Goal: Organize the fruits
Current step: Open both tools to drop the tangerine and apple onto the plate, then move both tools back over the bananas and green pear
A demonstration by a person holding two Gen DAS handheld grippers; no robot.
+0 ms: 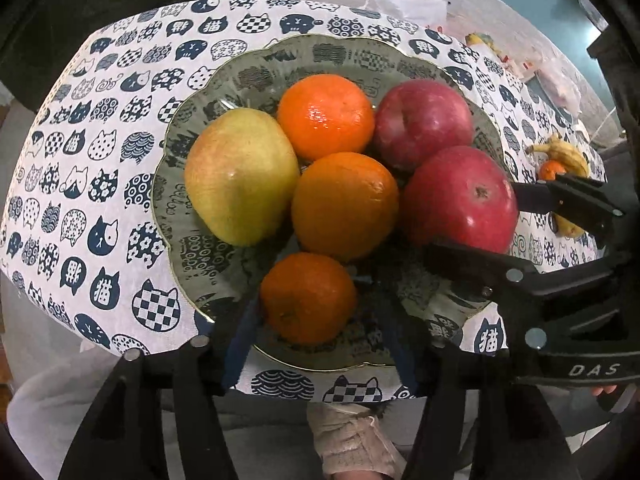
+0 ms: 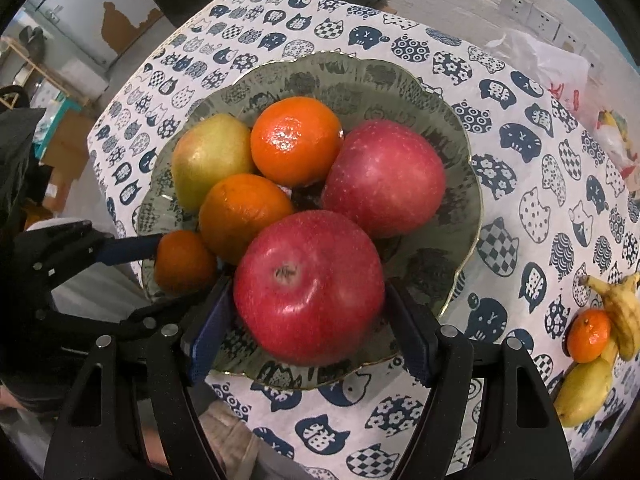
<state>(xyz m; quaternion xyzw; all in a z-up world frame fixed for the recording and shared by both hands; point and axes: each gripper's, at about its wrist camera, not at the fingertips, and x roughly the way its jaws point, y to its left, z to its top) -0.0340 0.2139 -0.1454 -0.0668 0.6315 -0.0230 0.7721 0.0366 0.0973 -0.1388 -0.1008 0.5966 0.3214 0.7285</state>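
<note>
Both wrist views, taken from above the glass plate point(image 2: 460, 216), which serves here as landmark. I hold the right gripper point(image 2: 310, 328) astride the near red apple point(image 2: 308, 286) at the plate's near rim; its blue pads point(image 2: 208, 332) flank the fruit, and the pads appear to press its sides, though I cannot be sure of contact from this angle. The left gripper point(image 1: 310, 344) stands parted around the small mandarin point(image 1: 308, 298), also at the near rim, with a visible gap on each side (so nothing is held there). Farther in on the plate lie a second red apple point(image 2: 384, 178), two oranges point(image 2: 244, 216), and a yellow-green apple point(image 2: 210, 160) at the left edge. Off the plate to the right, on the cat-print cloth point(image 2: 520, 208), wait bananas point(image 2: 624, 312) and another mandarin point(image 2: 588, 334).

Handling, as I judge it: the apple is firm, fairly heavy and waxy-slick, best taken across its widest girth; the mandarin is light and soft-skinned, so a gentle squeeze at mid-height. The plate looks fragile.
</note>
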